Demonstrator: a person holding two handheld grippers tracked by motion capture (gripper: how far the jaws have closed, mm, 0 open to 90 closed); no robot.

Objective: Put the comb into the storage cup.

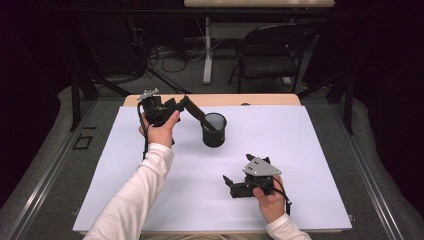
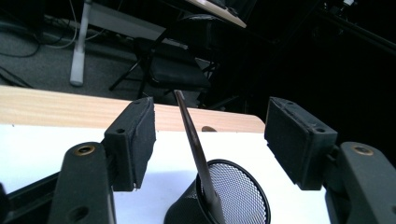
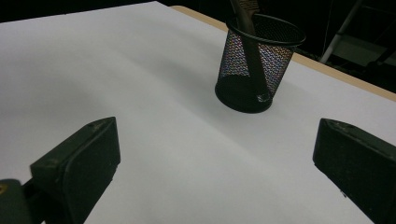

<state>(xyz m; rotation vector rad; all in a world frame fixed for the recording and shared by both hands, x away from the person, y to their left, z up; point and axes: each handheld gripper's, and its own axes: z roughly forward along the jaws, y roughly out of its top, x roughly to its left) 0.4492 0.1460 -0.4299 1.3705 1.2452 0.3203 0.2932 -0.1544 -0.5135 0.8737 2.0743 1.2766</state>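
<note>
A black mesh cup [image 1: 214, 131] stands upright on the white sheet, toward the back of the table. A long, dark, flat stick [image 1: 200, 115] leans out of it to the left. My left gripper [image 1: 181, 103] is held level at the stick's upper end. In the left gripper view the stick [image 2: 192, 135] rises out of the cup [image 2: 238, 191] between the open jaws of my left gripper [image 2: 210, 121], and neither pad touches it. My right gripper [image 1: 243, 170] rests low at the front right, open, with nothing between its jaws. It faces the cup [image 3: 243, 74] and the stick [image 3: 252, 51].
The white sheet [image 1: 300, 150] covers most of the wooden table [image 1: 260, 99], whose bare strip shows along the far edge. Beyond the table stand a black folding chair [image 1: 272, 50] and a desk leg on grey floor with cables.
</note>
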